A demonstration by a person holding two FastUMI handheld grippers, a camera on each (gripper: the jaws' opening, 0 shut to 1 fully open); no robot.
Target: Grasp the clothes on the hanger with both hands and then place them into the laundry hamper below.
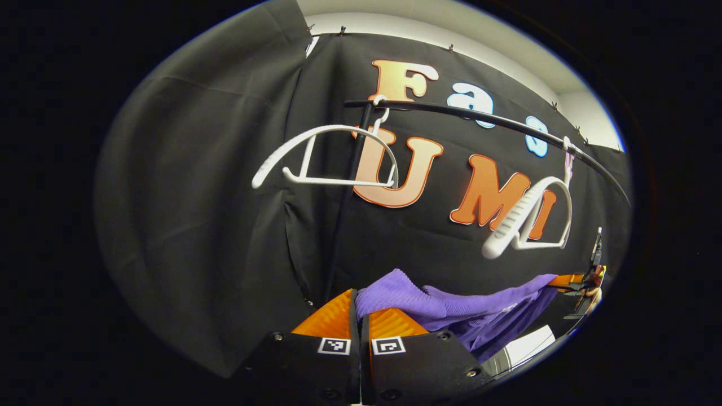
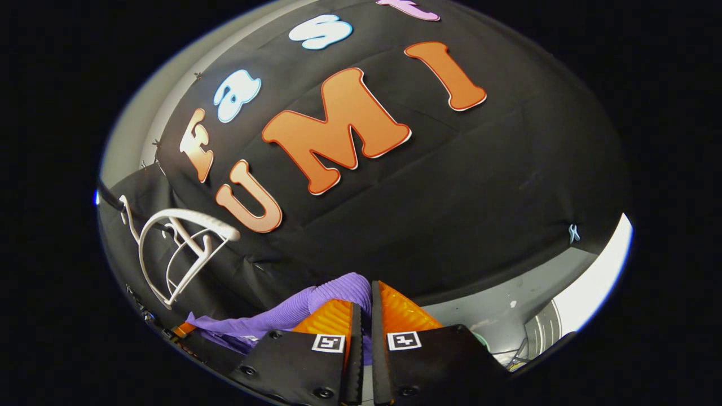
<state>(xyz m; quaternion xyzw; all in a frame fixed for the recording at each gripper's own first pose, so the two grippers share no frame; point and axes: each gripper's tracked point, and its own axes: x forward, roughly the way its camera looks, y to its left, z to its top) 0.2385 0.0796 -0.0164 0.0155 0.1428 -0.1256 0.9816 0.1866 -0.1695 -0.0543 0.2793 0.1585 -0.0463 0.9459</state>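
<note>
The purple garment point(image 1: 451, 310) is a ribbed knit cloth, off the hangers and stretched like a band between the two tools. One bunched end lies at the left tool point(image 1: 360, 316), the other end reaches to the far tool. In the right gripper view the purple garment point(image 2: 316, 301) bunches at the right tool point(image 2: 365, 316). Two white hangers point(image 1: 333, 155) hang bare on the black rail point(image 1: 479, 115), above the cloth.

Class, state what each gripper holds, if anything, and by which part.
Both hold the purple garment, off the white hangers: the left gripper pinches one bunched edge, the right gripper the opposite bunched edge.
</note>
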